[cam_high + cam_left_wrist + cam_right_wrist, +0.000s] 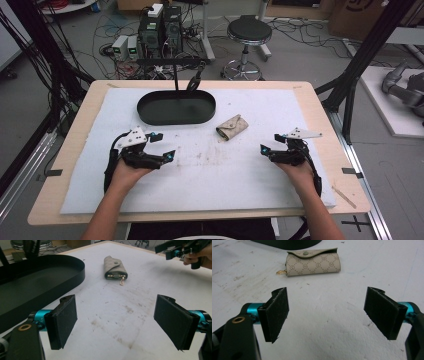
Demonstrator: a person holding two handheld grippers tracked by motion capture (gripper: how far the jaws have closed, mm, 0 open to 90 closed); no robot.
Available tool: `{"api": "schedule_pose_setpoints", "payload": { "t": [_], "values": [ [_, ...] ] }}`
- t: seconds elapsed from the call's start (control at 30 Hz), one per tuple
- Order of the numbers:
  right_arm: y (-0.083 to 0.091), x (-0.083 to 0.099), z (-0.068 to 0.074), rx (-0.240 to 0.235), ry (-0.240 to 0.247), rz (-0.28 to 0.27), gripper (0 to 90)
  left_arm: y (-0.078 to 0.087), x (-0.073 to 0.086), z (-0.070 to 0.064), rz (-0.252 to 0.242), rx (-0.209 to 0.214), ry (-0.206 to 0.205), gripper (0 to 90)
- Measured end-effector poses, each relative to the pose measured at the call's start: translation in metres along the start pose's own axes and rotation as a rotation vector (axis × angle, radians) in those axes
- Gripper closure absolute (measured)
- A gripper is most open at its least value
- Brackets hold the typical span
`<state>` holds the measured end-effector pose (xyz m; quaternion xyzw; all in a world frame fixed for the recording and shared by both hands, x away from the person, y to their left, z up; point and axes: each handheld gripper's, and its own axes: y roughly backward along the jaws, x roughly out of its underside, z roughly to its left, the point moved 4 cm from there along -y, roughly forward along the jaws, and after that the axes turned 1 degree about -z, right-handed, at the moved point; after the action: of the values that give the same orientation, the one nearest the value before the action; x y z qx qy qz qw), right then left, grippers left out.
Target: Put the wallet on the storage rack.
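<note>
Grippers poised over stained white mat, jaws wide apart, nothing held: left gripper near tray, right gripper across mat. Pouch lying snapped shut between them, just beside tray's right end, gold clasp poking from one end. Tray itself bare, black, oval, at mat's far side. Looks like approach stage, pickup not yet begun. Next move likely calls for right gripper to advance, straddle pouch across short width, close, then lift toward tray.
</note>
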<state>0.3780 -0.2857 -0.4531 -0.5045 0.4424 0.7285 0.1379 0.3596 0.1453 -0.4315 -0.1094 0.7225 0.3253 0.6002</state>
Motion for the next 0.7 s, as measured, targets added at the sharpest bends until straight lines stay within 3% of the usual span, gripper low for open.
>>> {"api": "schedule_pose_setpoints", "payload": {
  "t": [0.3, 0.7],
  "values": [
    [0.008, 0.003, -0.006, 0.029, -0.008, -0.017, 20.5, -0.056, -0.030, -0.007, 0.040, 0.058, -0.033, 18.7],
    [0.007, 0.003, -0.003, 0.021, -0.001, -0.010, 20.5, -0.105, -0.044, -0.012, 0.075, 0.083, -0.040, 18.6]
  ]
}}
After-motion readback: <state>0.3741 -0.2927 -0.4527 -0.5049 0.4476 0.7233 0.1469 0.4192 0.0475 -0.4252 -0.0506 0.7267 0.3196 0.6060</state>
